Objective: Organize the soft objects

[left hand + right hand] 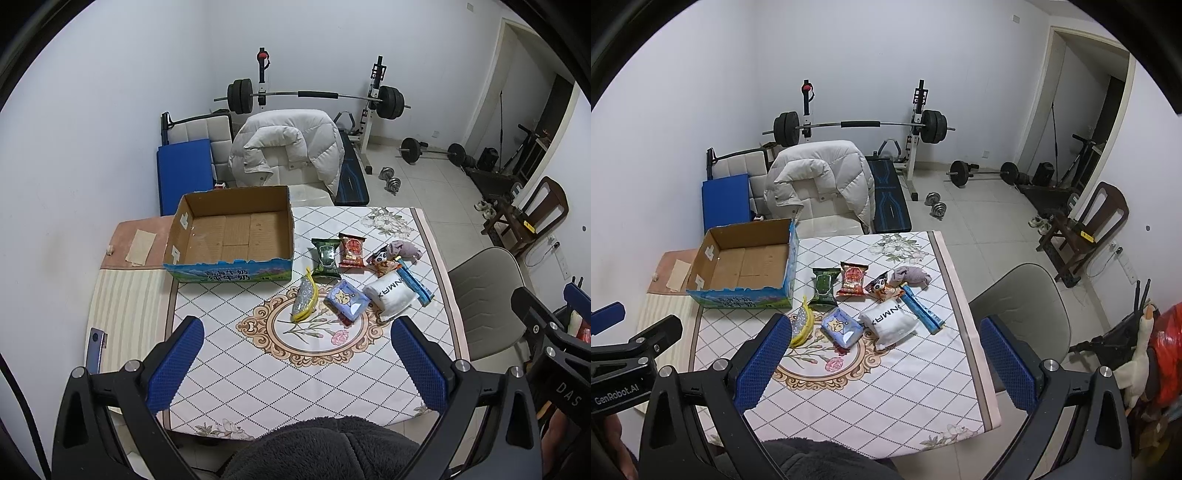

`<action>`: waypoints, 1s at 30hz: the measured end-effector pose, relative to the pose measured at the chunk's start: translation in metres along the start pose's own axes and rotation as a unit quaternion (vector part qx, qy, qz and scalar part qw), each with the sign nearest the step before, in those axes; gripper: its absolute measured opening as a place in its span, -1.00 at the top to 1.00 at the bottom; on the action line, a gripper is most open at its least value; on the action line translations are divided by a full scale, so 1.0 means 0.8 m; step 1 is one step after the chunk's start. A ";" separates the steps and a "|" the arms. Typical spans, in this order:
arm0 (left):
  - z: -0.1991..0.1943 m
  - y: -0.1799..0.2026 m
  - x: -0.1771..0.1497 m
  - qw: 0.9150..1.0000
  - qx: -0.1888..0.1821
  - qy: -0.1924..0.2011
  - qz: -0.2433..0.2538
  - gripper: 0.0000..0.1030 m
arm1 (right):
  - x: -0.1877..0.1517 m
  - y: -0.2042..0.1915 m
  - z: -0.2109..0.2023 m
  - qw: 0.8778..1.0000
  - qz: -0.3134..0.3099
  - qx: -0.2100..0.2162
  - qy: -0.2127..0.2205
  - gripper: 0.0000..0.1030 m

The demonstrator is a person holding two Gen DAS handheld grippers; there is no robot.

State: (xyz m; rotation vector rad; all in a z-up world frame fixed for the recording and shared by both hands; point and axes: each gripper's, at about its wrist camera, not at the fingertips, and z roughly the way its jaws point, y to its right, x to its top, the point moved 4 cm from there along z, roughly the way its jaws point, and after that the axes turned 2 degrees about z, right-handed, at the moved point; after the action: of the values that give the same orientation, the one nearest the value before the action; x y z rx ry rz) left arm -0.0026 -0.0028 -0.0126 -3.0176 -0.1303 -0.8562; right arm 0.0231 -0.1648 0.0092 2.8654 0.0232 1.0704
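Note:
An empty cardboard box (236,236) (746,266) sits at the table's far left. To its right lie soft items: a yellow banana-shaped pouch (306,301) (802,325), a green packet (325,258) (824,286), a red snack packet (352,250) (852,279), a blue tissue pack (347,299) (842,326), a white folded towel (389,293) (889,322), a blue tube (415,283) (923,312), a panda packet (380,260) and a grey cloth (404,251) (910,276). My left gripper (295,358) and right gripper (879,363) are open, empty, held above the table's near edge.
The table (258,369) has a quilted floral cloth. A chair with a white jacket (288,147) stands behind it, a grey chair (487,295) at its right. Weight bench, barbells and dumbbells stand on the floor beyond.

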 end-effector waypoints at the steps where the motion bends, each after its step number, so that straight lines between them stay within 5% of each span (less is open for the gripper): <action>1: 0.000 0.000 -0.001 1.000 0.000 0.000 0.000 -1.00 | 0.000 0.000 0.001 1.000 0.000 0.000 0.000 -1.00; 7: 0.032 -0.013 0.018 1.000 0.027 0.000 -0.001 -1.00 | -0.003 0.013 0.036 1.000 0.010 0.007 -0.021 -1.00; 13: 0.178 -0.037 0.029 0.994 0.081 -0.072 0.026 -1.00 | -0.008 -0.005 0.190 0.993 -0.051 0.027 -0.102 -1.00; 21: 0.422 0.003 -0.011 0.972 0.058 -0.197 0.118 -0.97 | -0.055 -0.068 0.473 0.956 -0.171 0.038 -0.235 -0.98; 25: 0.504 0.029 -0.032 0.960 0.025 -0.245 0.131 -0.83 | -0.054 -0.017 0.538 0.957 -0.120 0.044 -0.262 -0.98; 30: 0.572 0.044 -0.048 0.952 0.019 -0.279 0.123 -0.82 | -0.082 0.005 0.603 0.927 -0.173 0.044 -0.329 -1.00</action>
State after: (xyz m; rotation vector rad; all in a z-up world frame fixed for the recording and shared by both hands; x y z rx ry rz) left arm 0.2073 -0.0299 -0.4218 -3.0508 0.2256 0.0296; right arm 0.2897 -0.2063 -0.3961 2.9761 0.5167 0.0253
